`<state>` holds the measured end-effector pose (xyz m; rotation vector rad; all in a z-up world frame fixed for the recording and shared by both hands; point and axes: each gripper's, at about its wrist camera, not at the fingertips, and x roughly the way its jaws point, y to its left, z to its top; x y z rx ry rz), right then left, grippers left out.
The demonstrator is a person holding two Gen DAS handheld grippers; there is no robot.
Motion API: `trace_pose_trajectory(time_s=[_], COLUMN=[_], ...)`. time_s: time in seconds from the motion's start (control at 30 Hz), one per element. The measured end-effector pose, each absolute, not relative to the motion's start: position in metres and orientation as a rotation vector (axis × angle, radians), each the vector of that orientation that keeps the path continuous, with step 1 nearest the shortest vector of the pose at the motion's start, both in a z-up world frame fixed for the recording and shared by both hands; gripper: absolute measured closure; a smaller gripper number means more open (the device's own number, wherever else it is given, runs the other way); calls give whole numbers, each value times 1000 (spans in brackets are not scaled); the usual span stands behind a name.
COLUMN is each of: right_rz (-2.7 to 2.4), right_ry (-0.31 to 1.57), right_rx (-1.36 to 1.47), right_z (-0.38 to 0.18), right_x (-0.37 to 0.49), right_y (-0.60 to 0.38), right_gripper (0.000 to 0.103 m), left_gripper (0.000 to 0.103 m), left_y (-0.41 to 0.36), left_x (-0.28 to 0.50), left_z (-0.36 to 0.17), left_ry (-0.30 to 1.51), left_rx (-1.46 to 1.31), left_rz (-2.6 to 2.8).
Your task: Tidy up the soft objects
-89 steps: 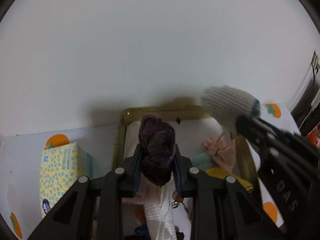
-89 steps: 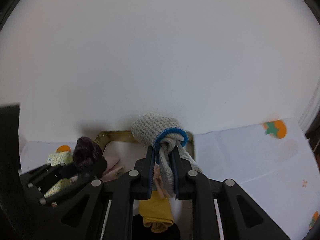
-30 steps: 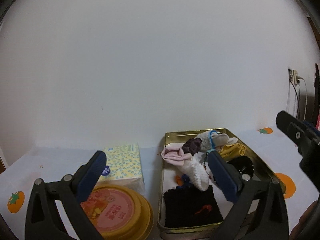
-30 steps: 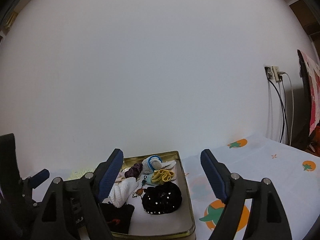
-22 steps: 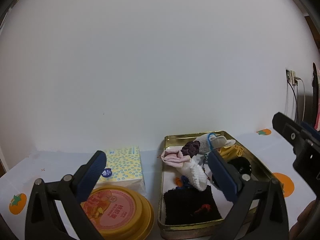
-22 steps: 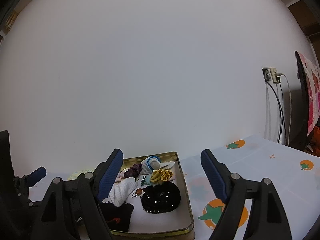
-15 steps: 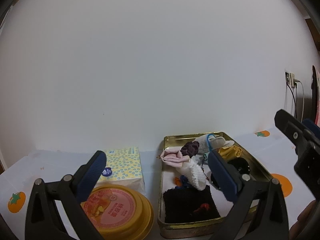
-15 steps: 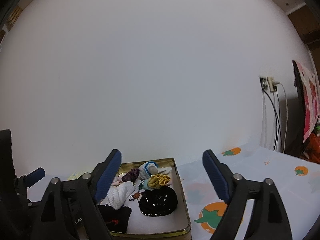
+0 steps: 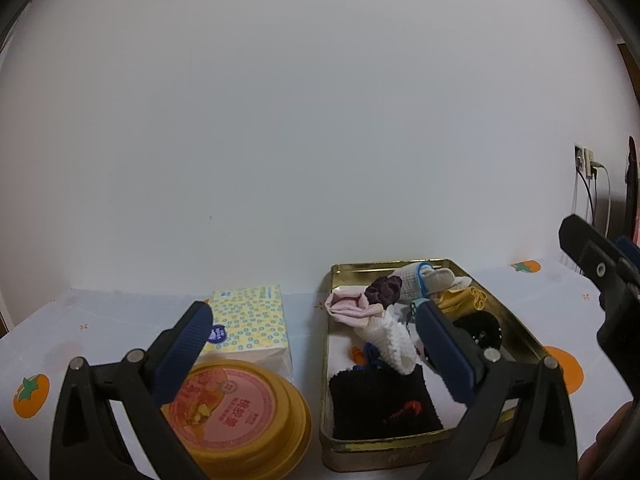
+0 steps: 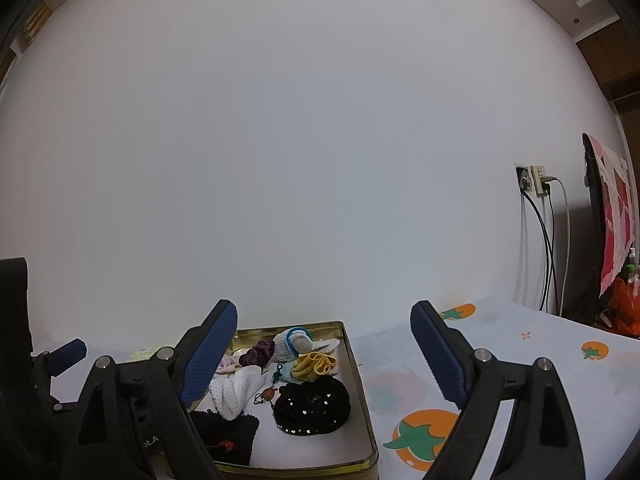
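Note:
A gold tin (image 9: 516, 328) stands on the tablecloth. At its far end lie a dark purple scrunchie (image 9: 384, 290) and a rolled grey-white sock with a blue cuff (image 9: 416, 282). Closer in are a pink cloth (image 9: 348, 308), a white knitted sock (image 9: 390, 340), a yellow cloth (image 10: 314, 362), a black sequined piece (image 10: 312, 402) and a black cloth (image 9: 380, 404). My left gripper (image 9: 312, 316) is open and holds nothing, drawn back in front of the tin. My right gripper (image 10: 323, 312) is also open and holds nothing, back from the tin's right side.
A yellow dotted tissue pack (image 9: 250, 320) and a round yellow lid with a pink label (image 9: 236, 408) sit left of the tin. The tablecloth (image 10: 520, 360) has orange fruit prints. A wall socket with cables (image 10: 534, 182) is at the right, and a white wall is behind.
Three seconds ago both grippers were shut on the scrunchie and the sock above the tin. Both pieces now lie in the tin and the grippers are open and drawn back.

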<state>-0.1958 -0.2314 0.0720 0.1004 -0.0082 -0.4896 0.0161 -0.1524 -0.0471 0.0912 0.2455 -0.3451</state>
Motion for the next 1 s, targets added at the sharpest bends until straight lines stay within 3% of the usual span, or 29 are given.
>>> trace_pose_trajectory(time_s=[1.0], right_rz=[-478], right_ry=[-7], right_rx=[98], right_z=[72], right_x=[-197], right_y=[-232], right_gripper=[12], left_gripper=[0], left_y=[-150], left_x=[19], left_z=[-42], left_ry=[254], left_rx=[107], left_rz=[-303])
